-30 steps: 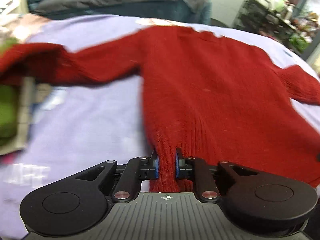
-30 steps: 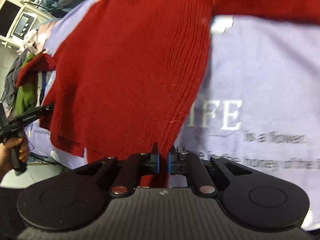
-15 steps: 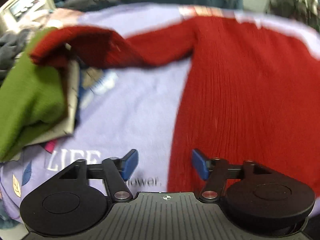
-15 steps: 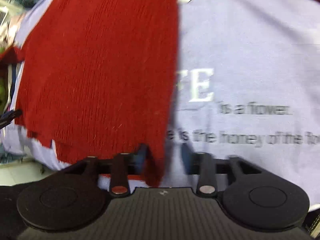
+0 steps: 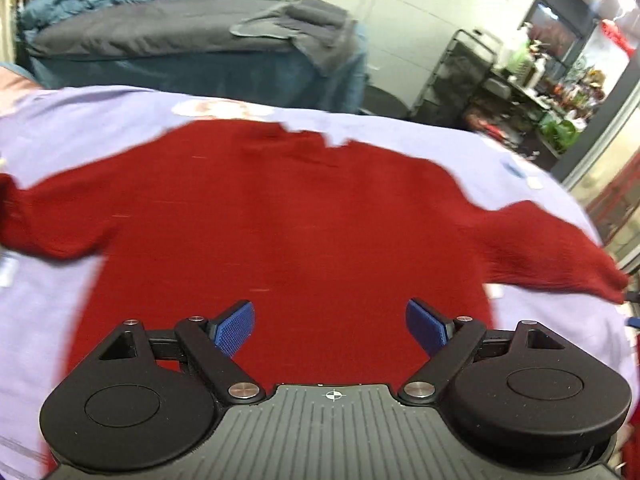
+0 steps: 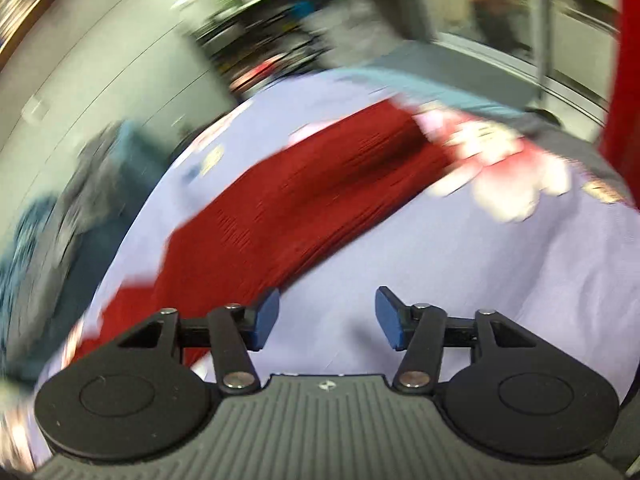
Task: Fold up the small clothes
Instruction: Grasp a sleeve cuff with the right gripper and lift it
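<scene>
A red knit sweater (image 5: 288, 216) lies spread flat on a lilac cloth-covered table (image 5: 80, 128), neck at the far side, both sleeves stretched out to the sides. My left gripper (image 5: 330, 326) is open and empty, over the sweater's lower body. In the blurred right wrist view a sleeve of the sweater (image 6: 304, 204) runs diagonally from lower left to upper right. My right gripper (image 6: 327, 322) is open and empty above the lilac cloth, just right of that sleeve.
A blue-grey covered bed or table with piled bedding (image 5: 172, 40) stands beyond the table. A black wire rack with clutter (image 5: 472, 76) stands at the back right. A pink and white printed patch (image 6: 512, 172) shows on the cloth near the sleeve's end.
Both grippers have let go of the sweater's bottom hem and opened. The left has swung to face the sweater's middle. The right has swung towards the right sleeve.
</scene>
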Motion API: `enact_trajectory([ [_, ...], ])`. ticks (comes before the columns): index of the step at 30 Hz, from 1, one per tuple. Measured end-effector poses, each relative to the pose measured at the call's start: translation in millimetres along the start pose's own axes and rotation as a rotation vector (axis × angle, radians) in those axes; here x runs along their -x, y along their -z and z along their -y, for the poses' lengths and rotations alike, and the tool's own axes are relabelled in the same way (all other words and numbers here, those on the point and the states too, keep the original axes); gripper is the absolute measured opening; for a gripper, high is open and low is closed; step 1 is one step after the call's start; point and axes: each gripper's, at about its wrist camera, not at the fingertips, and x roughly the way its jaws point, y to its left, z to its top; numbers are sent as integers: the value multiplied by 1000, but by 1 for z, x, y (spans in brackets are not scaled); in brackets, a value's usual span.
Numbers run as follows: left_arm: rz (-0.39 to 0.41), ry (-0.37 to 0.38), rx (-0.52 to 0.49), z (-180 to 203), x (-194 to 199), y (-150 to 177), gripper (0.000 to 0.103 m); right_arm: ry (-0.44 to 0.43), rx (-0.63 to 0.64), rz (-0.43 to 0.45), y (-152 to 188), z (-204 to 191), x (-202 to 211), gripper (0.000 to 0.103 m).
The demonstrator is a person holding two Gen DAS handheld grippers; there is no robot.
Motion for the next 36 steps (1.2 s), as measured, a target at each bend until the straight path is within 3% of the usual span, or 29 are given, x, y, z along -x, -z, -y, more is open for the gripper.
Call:
enact_trajectory([
  [4, -65, -37, -44, 52, -23, 6, 103, -48, -136, 3, -40, 36, -23, 54],
  [8, -137, -60, -133, 88, -43, 5, 103, -64, -217, -15, -56, 60, -43, 51],
  [15, -163, -93, -47, 100, -52, 7, 103, -114, -253, -45, -70, 69, -55, 41],
  [17, -173, -99, -51, 104, -54, 8, 103, -115, -249, -46, -70, 72, -55, 29],
  [19, -184, -102, -76, 111, -53, 10, 103, -113, -255, -52, -68, 77, -52, 18],
  [23, -192, -97, -118, 124, -52, 13, 103, -147, -279, -53, -66, 87, -47, 12],
  [30, -175, -94, -125, 125, -58, 9, 103, -178, -236, 31, -75, 82, -14, 9],
  [36, -135, -102, -183, 117, -84, -25, 103, -168, -210, 123, -92, 89, 34, 8],
])
